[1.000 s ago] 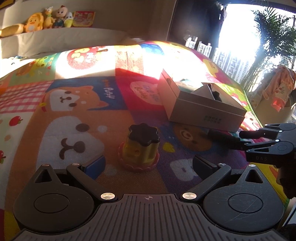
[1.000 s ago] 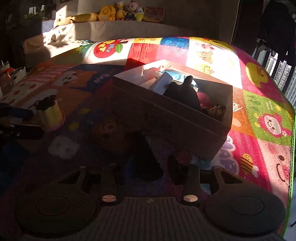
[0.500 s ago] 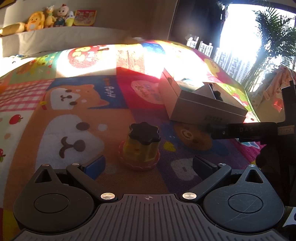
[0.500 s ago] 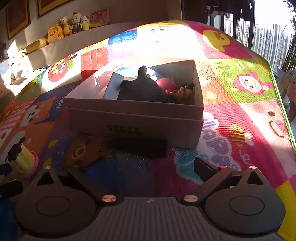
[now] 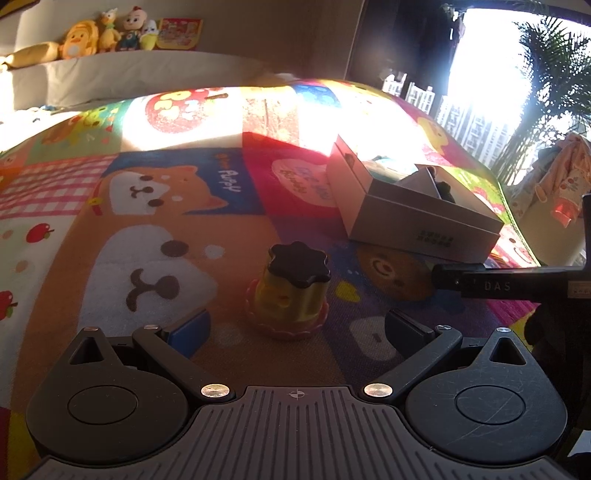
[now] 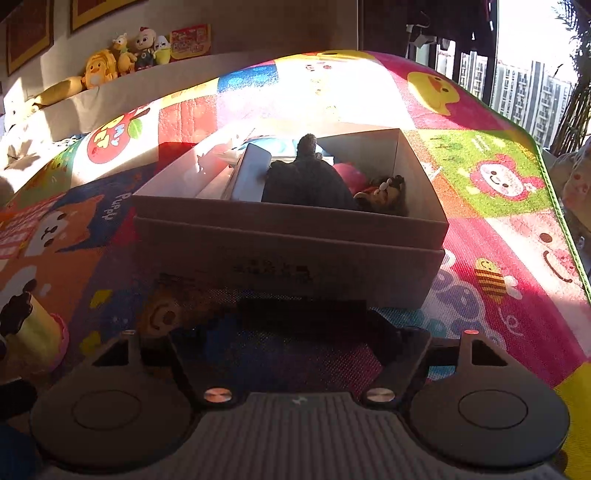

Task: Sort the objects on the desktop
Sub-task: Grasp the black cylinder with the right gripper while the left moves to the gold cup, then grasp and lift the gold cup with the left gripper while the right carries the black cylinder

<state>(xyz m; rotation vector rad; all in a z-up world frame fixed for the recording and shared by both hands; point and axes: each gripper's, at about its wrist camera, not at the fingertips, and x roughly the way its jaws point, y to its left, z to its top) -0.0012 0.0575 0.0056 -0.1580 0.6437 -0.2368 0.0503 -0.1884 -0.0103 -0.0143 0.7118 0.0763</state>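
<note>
A yellow toy cup with a black flower-shaped lid and pink frilled base (image 5: 291,295) stands upright on the colourful play mat. My left gripper (image 5: 295,332) is open just in front of it, fingers apart on either side, not touching. The toy also shows at the left edge of the right wrist view (image 6: 29,332). An open cardboard box (image 6: 288,254) holds a dark plush toy (image 6: 306,181), a white box (image 6: 251,173), a pink item and a small figure. My right gripper (image 6: 295,336) is open and empty, low in front of the box; it also shows in the left wrist view (image 5: 495,284).
The cardboard box (image 5: 417,218) lies to the right of the yellow toy. Stuffed toys (image 5: 110,33) sit on a sofa back behind the mat. A bright window and a palm plant (image 5: 546,74) are at the right. The mat's green edge (image 6: 557,206) runs down the right.
My right gripper has swung round to face the box squarely and opened its fingers. The left gripper has barely moved; the yellow toy stays put.
</note>
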